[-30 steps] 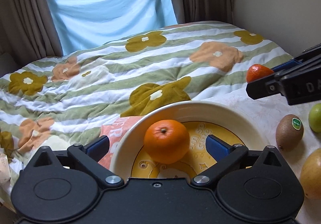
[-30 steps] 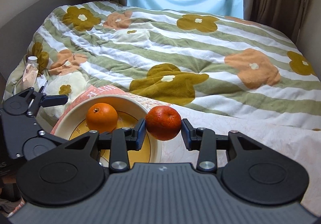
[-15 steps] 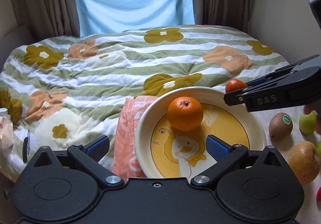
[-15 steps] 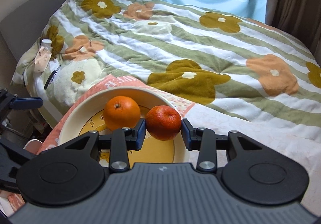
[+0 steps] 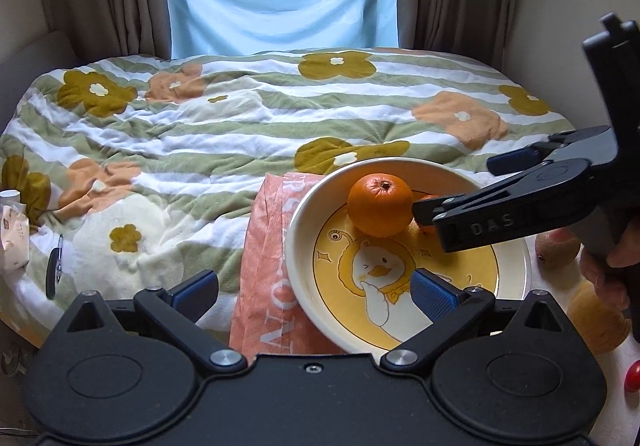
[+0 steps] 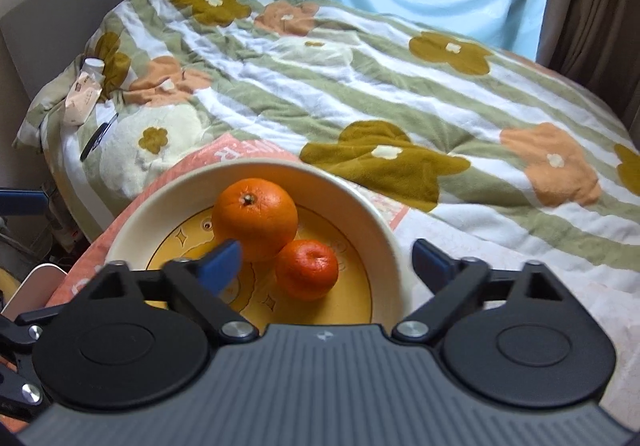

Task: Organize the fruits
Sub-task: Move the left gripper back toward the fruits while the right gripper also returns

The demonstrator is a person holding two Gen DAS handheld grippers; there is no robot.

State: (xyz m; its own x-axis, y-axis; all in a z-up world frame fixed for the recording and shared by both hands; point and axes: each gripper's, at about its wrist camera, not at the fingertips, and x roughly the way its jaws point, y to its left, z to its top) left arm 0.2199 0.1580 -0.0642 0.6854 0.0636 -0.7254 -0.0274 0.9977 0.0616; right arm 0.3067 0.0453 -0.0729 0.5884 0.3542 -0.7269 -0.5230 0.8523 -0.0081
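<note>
Our right claw [image 6: 324, 260] is opening over the bowl [image 6: 384, 230], the tangerine [image 6: 307, 269] lying free between its fingers; remaining fruit sits to its right, so it's nearer than our left claw [image 5: 314, 292], spread empty.

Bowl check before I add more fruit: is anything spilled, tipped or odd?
Nothing spilled. The bowl sits level on the orange cloth, with the orange and the small orange touching inside.
</note>
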